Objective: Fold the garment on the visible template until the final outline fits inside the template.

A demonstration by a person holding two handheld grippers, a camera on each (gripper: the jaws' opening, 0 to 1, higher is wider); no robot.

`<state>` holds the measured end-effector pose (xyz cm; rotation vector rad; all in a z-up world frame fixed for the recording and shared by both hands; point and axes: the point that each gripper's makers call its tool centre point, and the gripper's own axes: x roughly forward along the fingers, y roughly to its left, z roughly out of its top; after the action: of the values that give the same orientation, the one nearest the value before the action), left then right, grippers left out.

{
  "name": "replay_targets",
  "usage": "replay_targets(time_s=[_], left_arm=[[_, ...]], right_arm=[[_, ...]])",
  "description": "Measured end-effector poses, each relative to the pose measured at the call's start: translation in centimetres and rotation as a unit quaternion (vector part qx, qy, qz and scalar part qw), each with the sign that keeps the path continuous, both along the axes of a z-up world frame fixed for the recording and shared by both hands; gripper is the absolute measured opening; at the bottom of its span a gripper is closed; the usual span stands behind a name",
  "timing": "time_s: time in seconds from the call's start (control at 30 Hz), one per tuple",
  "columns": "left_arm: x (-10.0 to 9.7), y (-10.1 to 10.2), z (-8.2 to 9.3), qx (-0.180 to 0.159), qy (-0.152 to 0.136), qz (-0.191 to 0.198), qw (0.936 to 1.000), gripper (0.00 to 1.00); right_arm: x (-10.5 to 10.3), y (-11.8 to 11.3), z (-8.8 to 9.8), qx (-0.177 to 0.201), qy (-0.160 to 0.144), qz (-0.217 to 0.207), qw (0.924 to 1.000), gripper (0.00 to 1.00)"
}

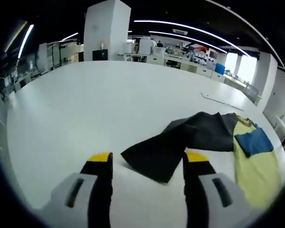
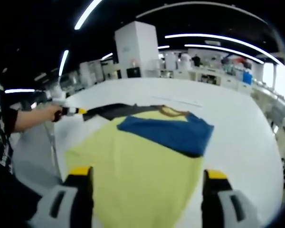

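A dark grey garment point(image 1: 190, 140) lies crumpled on the white table point(image 1: 85, 104), one long flap reaching toward me. My left gripper point(image 1: 148, 164) is open, its yellow-tipped jaws standing either side of that flap's near end, nothing held. Right of the garment lies a yellow cloth point(image 1: 254, 173) with a blue cloth point(image 1: 254, 141) on it. In the right gripper view the yellow cloth point(image 2: 137, 166) spreads just ahead of my open right gripper point(image 2: 147, 178), with the blue cloth point(image 2: 168, 130) on its far part. The dark garment point(image 2: 114, 110) lies beyond, and the left gripper point(image 2: 78, 111) is at its left end.
A person's hand point(image 2: 50, 114) and dark sleeve point(image 2: 2, 137) hold the left gripper at the table's left edge. A thin white strip point(image 1: 221, 99) lies farther back on the table. Benches, a white pillar point(image 1: 107, 28) and shelving stand beyond the table.
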<state>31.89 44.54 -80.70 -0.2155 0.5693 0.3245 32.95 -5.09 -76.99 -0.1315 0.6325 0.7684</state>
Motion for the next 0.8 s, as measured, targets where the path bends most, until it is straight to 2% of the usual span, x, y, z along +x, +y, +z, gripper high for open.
replay_targets(time_s=[0.17,0.23,0.33,0.53,0.57,0.63,0.8], left_arm=[[-0.2,-0.4,-1.4,-0.008,0.006,0.026,0.9996,0.52],[-0.2,-0.6,-1.9,-0.015,0.008,0.042,0.999,0.44],[0.0,-0.7,-2.8,-0.031,0.008,0.062,0.9976,0.4],[0.0,-1.6,-3.2,-0.023,0.013,0.068,0.9973,0.31],[0.0,-1.3,-3.0,-0.012,0.006,0.076,0.997,0.29],[-0.4,-1.3,-3.4,-0.008,0.019,0.085,0.9961,0.21],[-0.6,-1.7,-3.4,-0.001,0.02,0.106,0.9941,0.13]], right_arm=[[0.1,-0.2,0.0,-0.001,-0.002,-0.005,1.0,0.96],[0.3,-0.4,0.0,-0.006,-0.006,-0.01,0.9999,0.96],[0.4,-0.6,0.1,-0.009,-0.009,-0.016,0.9998,0.96],[0.5,-1.0,0.2,-0.011,-0.013,-0.026,0.9995,0.96],[0.6,-1.2,0.1,-0.013,-0.015,-0.03,0.9994,0.96],[0.7,-1.5,0.0,-0.015,-0.015,-0.037,0.9991,0.96],[0.9,-1.6,0.0,-0.017,-0.017,-0.041,0.9989,0.96]])
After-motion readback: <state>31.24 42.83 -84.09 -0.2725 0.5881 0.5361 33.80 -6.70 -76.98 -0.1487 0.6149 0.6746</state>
